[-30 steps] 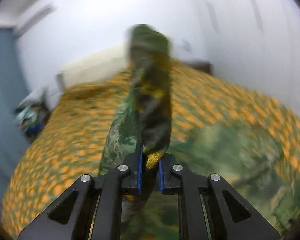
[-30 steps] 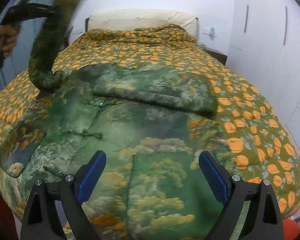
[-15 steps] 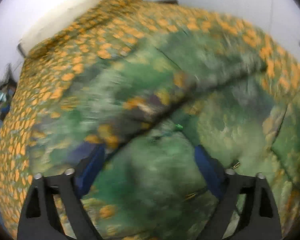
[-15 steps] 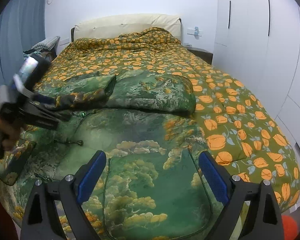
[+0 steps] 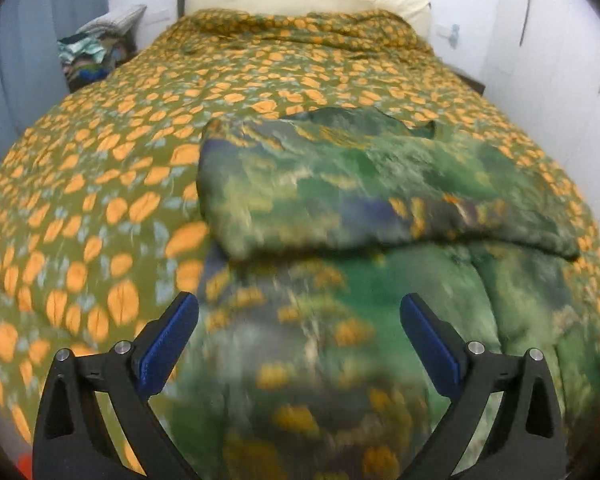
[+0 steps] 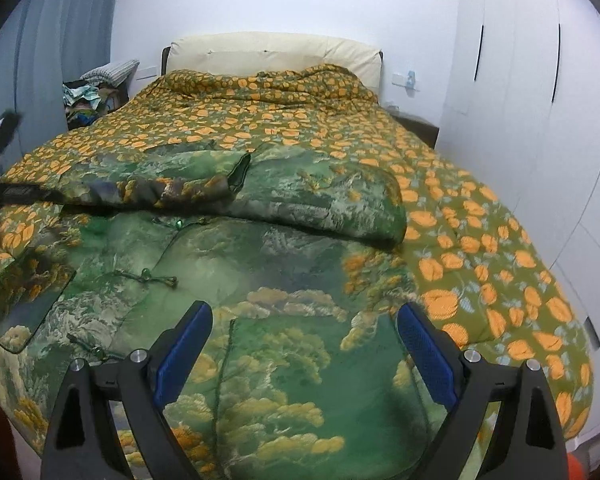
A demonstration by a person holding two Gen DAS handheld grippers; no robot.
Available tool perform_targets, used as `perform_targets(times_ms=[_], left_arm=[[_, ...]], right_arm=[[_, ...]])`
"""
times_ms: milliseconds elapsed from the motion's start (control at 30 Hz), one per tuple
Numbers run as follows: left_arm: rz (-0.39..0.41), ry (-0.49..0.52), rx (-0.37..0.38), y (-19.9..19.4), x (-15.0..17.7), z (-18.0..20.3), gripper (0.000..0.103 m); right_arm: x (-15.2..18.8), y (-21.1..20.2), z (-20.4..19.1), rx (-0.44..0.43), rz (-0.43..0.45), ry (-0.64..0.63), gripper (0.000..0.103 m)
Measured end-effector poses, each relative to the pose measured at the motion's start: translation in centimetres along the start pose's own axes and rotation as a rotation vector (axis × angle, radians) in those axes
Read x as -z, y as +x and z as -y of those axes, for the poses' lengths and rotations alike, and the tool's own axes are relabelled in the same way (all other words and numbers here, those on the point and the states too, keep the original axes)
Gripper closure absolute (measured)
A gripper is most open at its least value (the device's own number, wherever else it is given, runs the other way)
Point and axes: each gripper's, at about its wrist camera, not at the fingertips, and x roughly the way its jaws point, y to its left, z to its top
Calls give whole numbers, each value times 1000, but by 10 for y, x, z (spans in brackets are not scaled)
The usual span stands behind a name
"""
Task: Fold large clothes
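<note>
The green jacket (image 6: 260, 264) lies on the bed (image 6: 480, 248), both sleeves folded across it. Its near end is cut off and blurry. The left gripper (image 5: 298, 344) has just opened wide, empty. The right gripper (image 6: 304, 350) hangs open, empty.

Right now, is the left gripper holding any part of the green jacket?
No: the left gripper stands wide open, jaws just opened, with nothing between them, and the green jacket lies on the bed beyond.
</note>
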Motion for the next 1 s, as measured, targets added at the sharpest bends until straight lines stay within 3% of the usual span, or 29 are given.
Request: perform_targets(times_ms=[200, 367, 467, 633, 1000], left_arm=[[31, 90, 55, -16, 39, 24, 1], [-42, 92, 53, 13, 60, 21, 2], [-58, 72, 62, 20, 64, 18, 2], [-47, 121, 38, 22, 69, 27, 1], [-48, 166, 21, 25, 75, 36, 0]], right_arm=[[-6, 14, 8, 13, 8, 50, 10], [9, 42, 4, 3, -78, 34, 10], [21, 57, 5, -11, -148, 54, 10], [32, 75, 13, -32, -225, 106, 8], [35, 82, 9, -11, -242, 91, 6]])
